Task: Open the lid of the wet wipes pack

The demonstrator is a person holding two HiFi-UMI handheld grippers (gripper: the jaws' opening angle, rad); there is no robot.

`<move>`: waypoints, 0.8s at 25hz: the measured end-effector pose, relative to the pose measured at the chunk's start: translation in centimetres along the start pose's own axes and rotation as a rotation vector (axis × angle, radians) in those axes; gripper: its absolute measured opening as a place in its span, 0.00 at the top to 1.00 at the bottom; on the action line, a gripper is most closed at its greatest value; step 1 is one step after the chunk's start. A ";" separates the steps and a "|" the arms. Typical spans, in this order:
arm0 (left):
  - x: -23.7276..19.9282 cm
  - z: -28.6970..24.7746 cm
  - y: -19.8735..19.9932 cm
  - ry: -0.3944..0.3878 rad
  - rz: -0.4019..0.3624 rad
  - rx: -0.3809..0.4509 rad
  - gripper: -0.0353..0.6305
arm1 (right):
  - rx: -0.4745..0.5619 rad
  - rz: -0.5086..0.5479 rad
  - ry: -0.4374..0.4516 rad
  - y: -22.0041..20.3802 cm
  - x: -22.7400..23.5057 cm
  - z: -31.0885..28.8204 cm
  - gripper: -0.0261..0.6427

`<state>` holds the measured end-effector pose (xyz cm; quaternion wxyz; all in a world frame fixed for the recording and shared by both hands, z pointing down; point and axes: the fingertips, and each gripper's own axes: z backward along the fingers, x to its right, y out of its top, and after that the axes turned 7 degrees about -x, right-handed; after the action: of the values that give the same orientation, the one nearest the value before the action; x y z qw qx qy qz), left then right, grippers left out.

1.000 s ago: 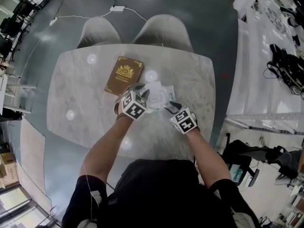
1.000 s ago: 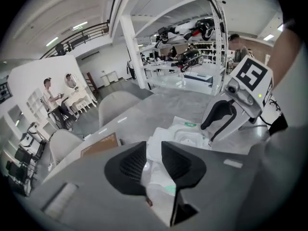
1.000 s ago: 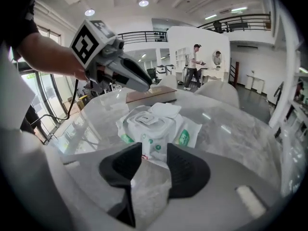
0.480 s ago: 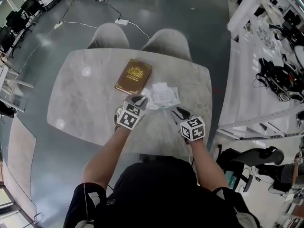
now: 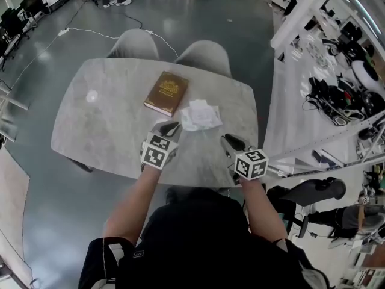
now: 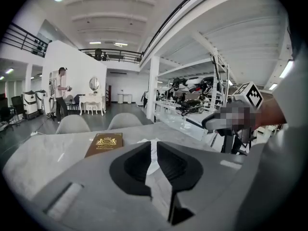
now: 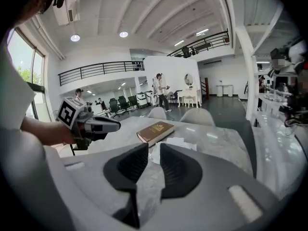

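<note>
Looking down in the head view, the wet wipes pack (image 5: 200, 115) lies on the marble table (image 5: 96, 125), toward its far right, just right of a brown book (image 5: 166, 93). Two grey chairs (image 5: 137, 43) stand at the far edge. The left gripper (image 5: 169, 127) hangs near the pack's left near corner, apart from it. The right gripper (image 5: 231, 142) hangs nearer and further right, also clear of it.

In the left gripper view, the left gripper (image 6: 153, 148) has its jaws at a narrow gap; they have just been closing, with nothing between them. Beyond them the pack (image 6: 143, 140) rests on the table, the book (image 6: 104, 144) to its left.

In the right gripper view, the right gripper (image 7: 154, 159) likewise shows a narrow gap, its jaws just closing on nothing. The pack (image 7: 178, 142) lies past them, the book (image 7: 156, 130) beyond it, and the left gripper (image 7: 103, 125) reaches in from the left.
</note>
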<state>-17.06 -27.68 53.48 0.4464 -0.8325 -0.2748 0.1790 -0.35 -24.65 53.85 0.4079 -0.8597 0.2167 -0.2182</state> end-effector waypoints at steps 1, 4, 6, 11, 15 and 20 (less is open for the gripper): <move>0.3 0.5 0.1 -0.002 0.002 0.011 0.88 | 0.011 -0.002 0.000 0.2 -0.4 0.4 0.85; 0.6 2.0 0.6 0.001 0.008 0.037 0.88 | 0.034 0.001 0.001 0.7 -1.2 1.4 0.87; 0.7 2.6 1.0 0.007 0.013 0.050 0.88 | 0.043 0.009 -0.003 1.0 -1.4 2.0 0.90; 1.5 3.5 2.1 0.020 0.030 0.074 0.89 | 0.099 0.042 0.020 2.1 -1.5 3.8 0.96; 3.0 3.6 3.1 0.027 0.051 0.080 0.89 | 0.157 0.080 0.037 3.4 -0.7 6.5 0.96; 4.7 2.9 5.3 0.050 0.034 0.080 0.89 | 0.221 0.111 0.046 4.5 1.7 10.4 0.96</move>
<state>-13.40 -25.27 47.20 0.4830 -0.8228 -0.2420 0.1768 5.90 -21.80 44.65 0.5064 -0.7909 0.2480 -0.2376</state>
